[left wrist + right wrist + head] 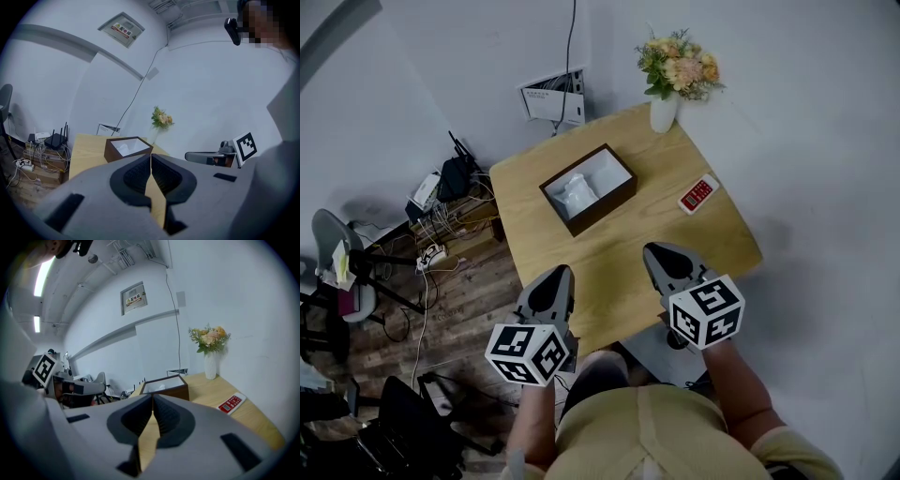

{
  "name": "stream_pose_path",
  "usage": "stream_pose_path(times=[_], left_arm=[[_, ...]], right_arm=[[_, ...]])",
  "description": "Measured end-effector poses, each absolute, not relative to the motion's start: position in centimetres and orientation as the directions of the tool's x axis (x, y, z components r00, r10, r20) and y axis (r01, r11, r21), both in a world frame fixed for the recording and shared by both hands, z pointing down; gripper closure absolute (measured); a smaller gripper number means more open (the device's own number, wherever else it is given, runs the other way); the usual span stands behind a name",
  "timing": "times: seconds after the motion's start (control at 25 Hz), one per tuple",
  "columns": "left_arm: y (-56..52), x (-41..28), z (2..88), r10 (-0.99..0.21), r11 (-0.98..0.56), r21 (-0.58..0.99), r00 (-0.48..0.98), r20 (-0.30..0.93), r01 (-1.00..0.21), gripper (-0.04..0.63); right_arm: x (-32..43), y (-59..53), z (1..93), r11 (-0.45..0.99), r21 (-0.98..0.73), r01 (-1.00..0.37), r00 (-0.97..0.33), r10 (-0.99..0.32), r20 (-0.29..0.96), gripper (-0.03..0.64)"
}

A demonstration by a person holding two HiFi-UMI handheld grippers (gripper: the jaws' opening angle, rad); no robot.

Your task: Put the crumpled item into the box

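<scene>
A dark brown box with a white lining sits on the wooden table, toward its far left. A white crumpled item lies inside the box. My left gripper hovers at the table's near edge, jaws shut with nothing between them. The right gripper is over the near part of the table, also shut and empty. In the left gripper view the box stands ahead of the closed jaws. The right gripper view shows the box ahead of the jaws.
A white vase of flowers stands at the table's far corner, and a red-and-white device lies near the right edge. Routers and cables clutter the floor to the left. An office chair stands further left.
</scene>
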State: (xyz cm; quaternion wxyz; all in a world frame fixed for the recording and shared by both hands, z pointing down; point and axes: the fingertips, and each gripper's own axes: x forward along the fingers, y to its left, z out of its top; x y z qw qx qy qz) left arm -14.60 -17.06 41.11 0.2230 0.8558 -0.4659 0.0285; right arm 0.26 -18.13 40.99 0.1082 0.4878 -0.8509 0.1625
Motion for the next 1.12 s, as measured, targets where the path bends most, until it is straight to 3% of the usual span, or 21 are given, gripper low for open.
stream_pose_path(times=[1.12], left_arm=[[-13.9, -15.2, 44.0, -0.768, -0.432, 0.362, 0.547, 0.333, -0.826, 0.572]], right_arm=[[1.4, -15.2, 43.7, 0.446, -0.197, -0.873, -0.486, -0.767, 0.419, 0.588]])
